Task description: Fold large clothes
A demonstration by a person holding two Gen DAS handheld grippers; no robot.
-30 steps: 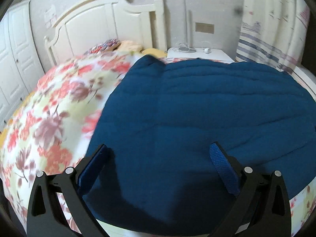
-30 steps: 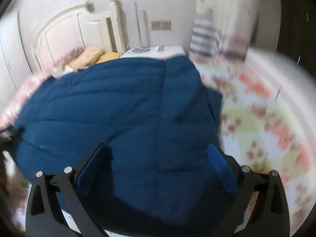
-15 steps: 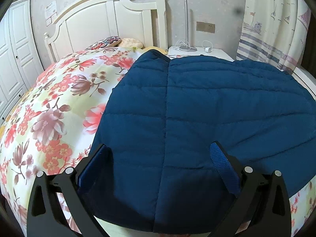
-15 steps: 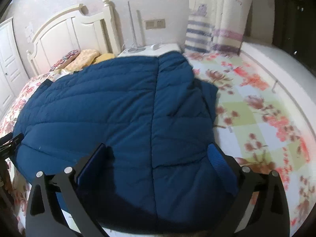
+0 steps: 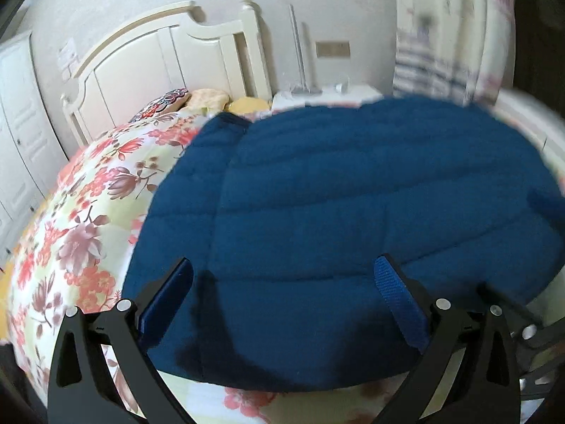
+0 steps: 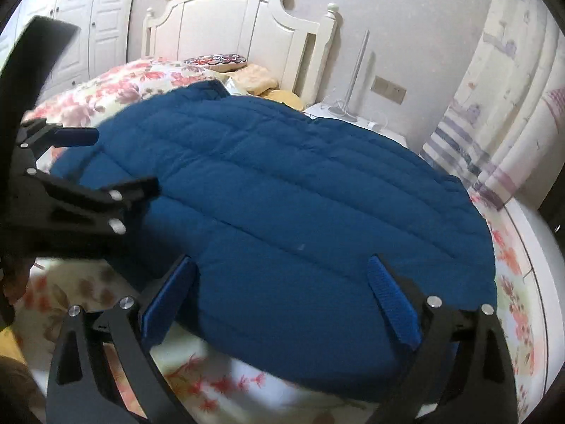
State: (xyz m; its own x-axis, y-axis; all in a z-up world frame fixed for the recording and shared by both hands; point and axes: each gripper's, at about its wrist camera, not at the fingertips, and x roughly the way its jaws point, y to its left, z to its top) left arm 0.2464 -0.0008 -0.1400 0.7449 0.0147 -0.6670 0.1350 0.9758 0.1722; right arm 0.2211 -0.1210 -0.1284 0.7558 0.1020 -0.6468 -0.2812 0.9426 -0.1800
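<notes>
A large dark blue quilted garment [image 5: 353, 194] lies spread flat on the floral bed cover [image 5: 88, 212]. My left gripper [image 5: 282, 296] hovers open over its near edge, blue pads [image 5: 166, 300] wide apart with nothing between them. In the right wrist view the same garment [image 6: 282, 194] fills the middle. My right gripper [image 6: 279, 300] is open above its near hem. The left gripper [image 6: 113, 160] shows at that view's left, open over the garment's left edge. Neither gripper holds cloth.
A white headboard [image 6: 240, 31] and pillows [image 6: 254, 77] stand at the bed's far end. A white nightstand [image 5: 328, 93] with a lamp pole sits beside it, a striped curtain [image 6: 494, 123] on the right, white wardrobe doors [image 6: 88, 17] on the left.
Both cameras have swung. The right wrist view has turned left, bringing the left gripper into sight. The left wrist view has shifted and blurred. The garment lies as before; both grippers stay open.
</notes>
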